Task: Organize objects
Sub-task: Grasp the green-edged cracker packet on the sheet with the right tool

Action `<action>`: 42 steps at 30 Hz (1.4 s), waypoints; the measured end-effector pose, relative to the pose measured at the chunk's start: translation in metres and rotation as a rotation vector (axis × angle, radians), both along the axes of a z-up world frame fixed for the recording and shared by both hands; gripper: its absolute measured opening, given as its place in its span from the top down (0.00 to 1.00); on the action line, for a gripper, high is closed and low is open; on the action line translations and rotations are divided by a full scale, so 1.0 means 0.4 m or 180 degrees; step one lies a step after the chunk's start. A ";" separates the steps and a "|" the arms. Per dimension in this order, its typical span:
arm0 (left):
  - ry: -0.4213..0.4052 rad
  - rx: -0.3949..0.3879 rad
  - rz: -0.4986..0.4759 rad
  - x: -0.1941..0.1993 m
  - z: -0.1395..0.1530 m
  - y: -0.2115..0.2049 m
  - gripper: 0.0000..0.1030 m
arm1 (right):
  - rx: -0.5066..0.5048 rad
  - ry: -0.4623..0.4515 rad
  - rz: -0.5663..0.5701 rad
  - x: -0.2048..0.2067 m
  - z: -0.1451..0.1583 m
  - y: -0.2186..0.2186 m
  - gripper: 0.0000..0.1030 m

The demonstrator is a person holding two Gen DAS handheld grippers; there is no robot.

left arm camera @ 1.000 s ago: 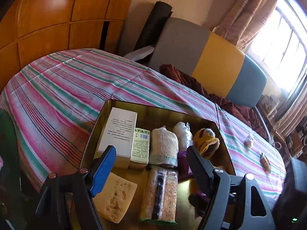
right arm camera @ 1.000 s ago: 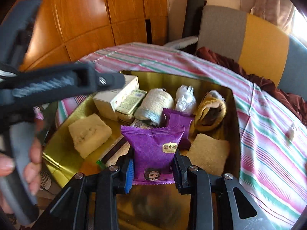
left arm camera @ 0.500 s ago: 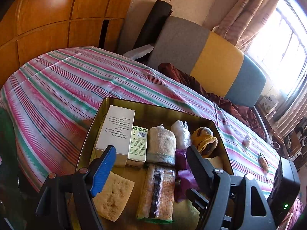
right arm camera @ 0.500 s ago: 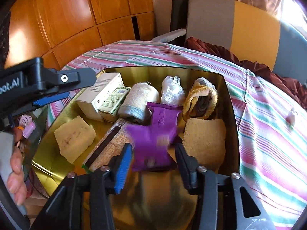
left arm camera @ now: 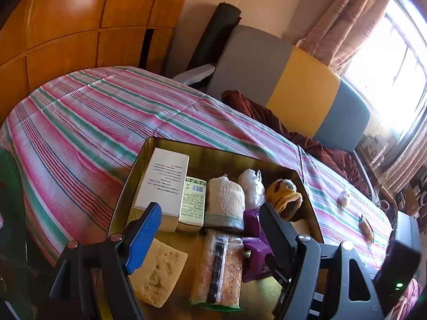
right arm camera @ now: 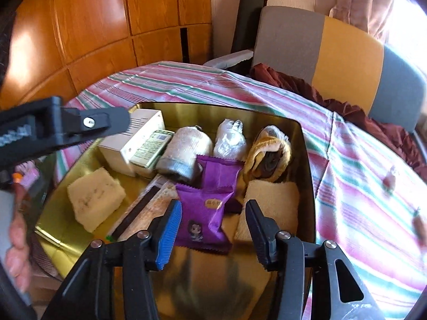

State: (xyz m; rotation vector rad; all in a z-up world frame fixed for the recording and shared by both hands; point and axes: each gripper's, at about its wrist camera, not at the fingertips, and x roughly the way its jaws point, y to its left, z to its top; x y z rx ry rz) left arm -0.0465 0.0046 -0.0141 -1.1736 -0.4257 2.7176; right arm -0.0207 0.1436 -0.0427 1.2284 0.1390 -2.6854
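Right gripper (right arm camera: pixel 213 229) apart, jaws just opened, purple packet (right arm camera: pixel 202 221) lying loose between them in gold tray (right arm camera: pixel 304 165), lower centre; long axis along fingers. Left gripper (left arm camera: pixel 210 229) apart, empty, farther.

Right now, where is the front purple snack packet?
Right wrist view: the front purple snack packet lies in the gold tin, overlapping a second purple packet.
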 end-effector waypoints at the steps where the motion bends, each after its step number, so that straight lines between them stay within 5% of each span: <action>1: -0.0009 0.0006 -0.0001 -0.001 0.000 -0.001 0.25 | 0.0077 -0.0006 -0.0026 -0.006 -0.003 -0.004 0.51; 11: -0.0016 0.0087 -0.0048 -0.002 -0.007 0.001 0.25 | 0.0126 0.0001 0.0056 0.006 0.003 -0.011 0.49; 20: 0.0029 0.0213 -0.0507 0.017 -0.018 0.067 0.26 | -0.0001 0.0235 -0.0164 0.046 0.069 0.087 0.42; 30: 0.0099 0.0235 -0.1110 0.083 -0.006 0.204 0.26 | 0.0045 0.0271 -0.0712 0.093 0.074 0.311 0.33; 42: 0.0083 0.0031 -0.1848 0.154 0.008 0.422 0.25 | 0.0066 -0.0118 -0.1353 0.173 -0.064 0.616 0.29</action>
